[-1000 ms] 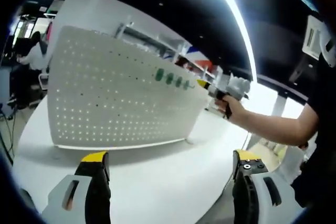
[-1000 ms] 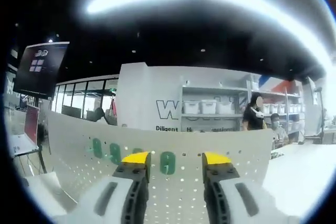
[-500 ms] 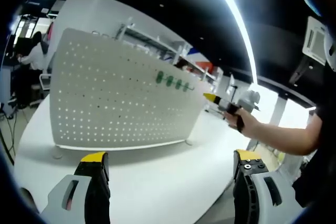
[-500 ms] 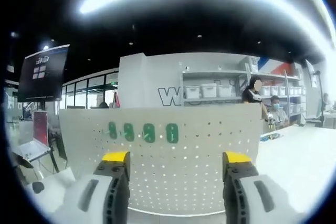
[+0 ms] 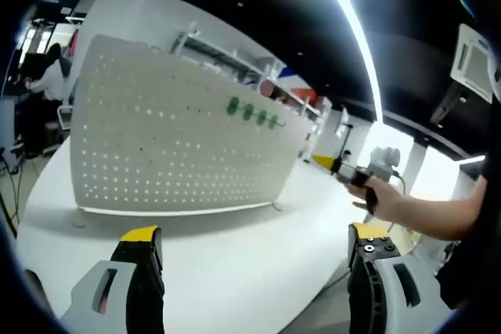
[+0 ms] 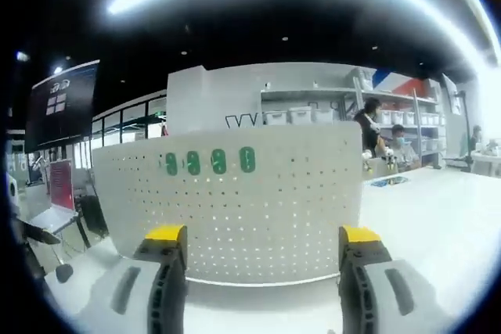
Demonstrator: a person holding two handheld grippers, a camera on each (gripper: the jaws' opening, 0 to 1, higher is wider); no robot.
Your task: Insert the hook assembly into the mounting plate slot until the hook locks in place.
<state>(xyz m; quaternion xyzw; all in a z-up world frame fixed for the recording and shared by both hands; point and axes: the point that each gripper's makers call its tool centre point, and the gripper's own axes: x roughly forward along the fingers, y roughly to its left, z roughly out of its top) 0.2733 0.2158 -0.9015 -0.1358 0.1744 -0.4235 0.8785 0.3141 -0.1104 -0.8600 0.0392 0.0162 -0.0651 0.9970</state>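
A white perforated mounting plate [image 5: 172, 146] [image 6: 235, 209] stands upright on the white table [image 5: 235, 263]. Several green hooks [image 5: 250, 112] [image 6: 207, 162] sit in a row near its top edge. My left gripper [image 5: 250, 244] hangs open over the table in front of the plate, nothing between its jaws. In the right gripper view my right gripper [image 6: 256, 236] faces the plate, open and holding nothing, a short way back from it. In the left gripper view that right gripper [image 5: 344, 168] shows at the right in a person's hand [image 5: 383, 197], off the plate's right end.
The round table's edge [image 5: 321, 287] curves close at the lower right. Shelves with white bins [image 6: 305, 115] line the back wall. People [image 6: 372, 127] sit and stand behind the plate, and another person [image 5: 43, 76] sits far left. A dark screen [image 6: 59, 111] hangs at the left.
The right gripper has drawn back from the plate and its jaws have spread wider. In the left gripper view it has slid right and lower, away from the plate's end.
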